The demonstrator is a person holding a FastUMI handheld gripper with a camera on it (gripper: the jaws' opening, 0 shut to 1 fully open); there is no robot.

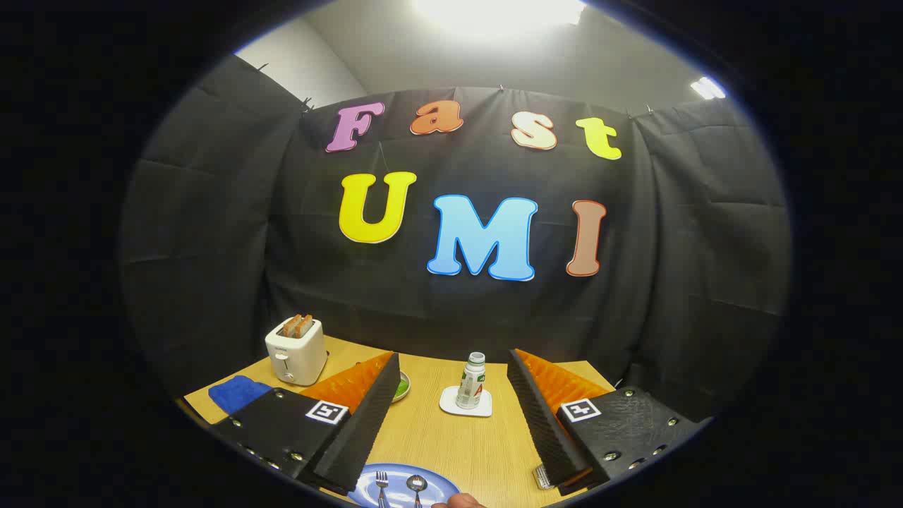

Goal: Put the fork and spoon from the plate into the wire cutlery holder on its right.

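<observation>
A blue plate (437, 485) lies on the wooden table (451, 437), low between my fingers and close to me. On it rest a fork (382, 483) and, just to its right, a spoon (416, 484), both with heads pointing away. A bit of the wire cutlery holder (542, 478) peeks out beside the right finger. My gripper (451, 416) hovers above the table, open wide, with nothing between its fingers.
A white toaster (296, 350) with bread slices stands at the far left, a blue cloth (236, 393) in front of it. A small bottle (470, 381) stands on a white coaster mid-table. A green-filled dish (401, 386) shows behind the left finger. A fingertip (462, 501) touches the plate's near rim.
</observation>
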